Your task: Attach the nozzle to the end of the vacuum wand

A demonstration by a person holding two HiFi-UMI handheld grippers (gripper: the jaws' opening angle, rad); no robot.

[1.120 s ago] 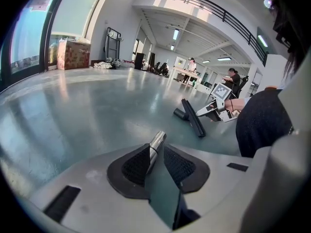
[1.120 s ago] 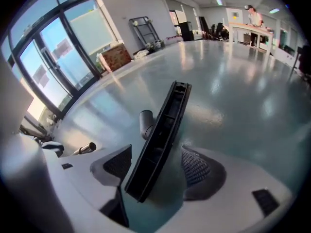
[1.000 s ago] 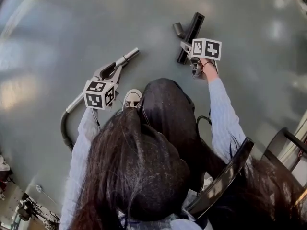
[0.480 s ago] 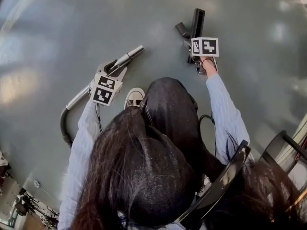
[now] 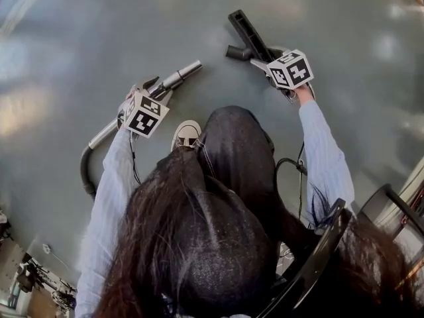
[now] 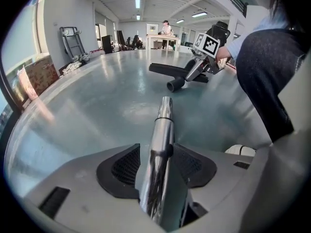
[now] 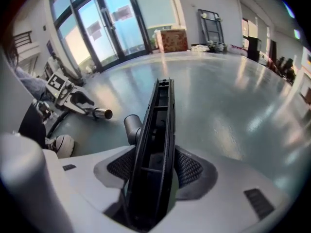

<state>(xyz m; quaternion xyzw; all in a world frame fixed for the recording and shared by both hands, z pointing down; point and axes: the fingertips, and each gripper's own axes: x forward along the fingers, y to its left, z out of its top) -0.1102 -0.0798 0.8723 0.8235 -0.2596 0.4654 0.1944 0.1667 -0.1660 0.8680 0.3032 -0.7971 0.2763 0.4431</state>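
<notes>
Glossy grey-green floor [image 5: 66, 45] runs across a wide hall, with glass doors [image 7: 104, 23] and a cardboard box [image 7: 171, 39] at the far side.

1. Head view: your hair [image 5: 199, 244] covers most of the lower half, so your body and both forearms are largely hidden. One white shoe [image 5: 185, 134] shows only at its toe.
2. Your left gripper [image 6: 156, 147] points steeply down at the floor. Its jaws are opening, with the chrome wand [image 6: 163, 118] lying between them. A narrow strip shows between the tube and the left pad. The right pad lies close against the tube.
3. The wand's open end points away from you and towards the nozzle, well apart from it. Its rear part passes under the gripper body and cannot be seen there. The dark hose [image 5: 85, 171] curves out from it and is then cut off by your left sleeve [image 5: 112, 197].
4. Your right gripper [image 7: 154, 152] has its jaws closing on the black nozzle [image 7: 158, 130], with a pad against each long side. The nozzle stands edge-on between them and reaches away from you.
5. The nozzle's round neck [image 7: 132, 125] juts out on the side facing the wand. Its opening is turned away and cannot be seen. The near end of the nozzle is buried between the jaws.

Figures at the far end of the hall are too small to make out.
</notes>
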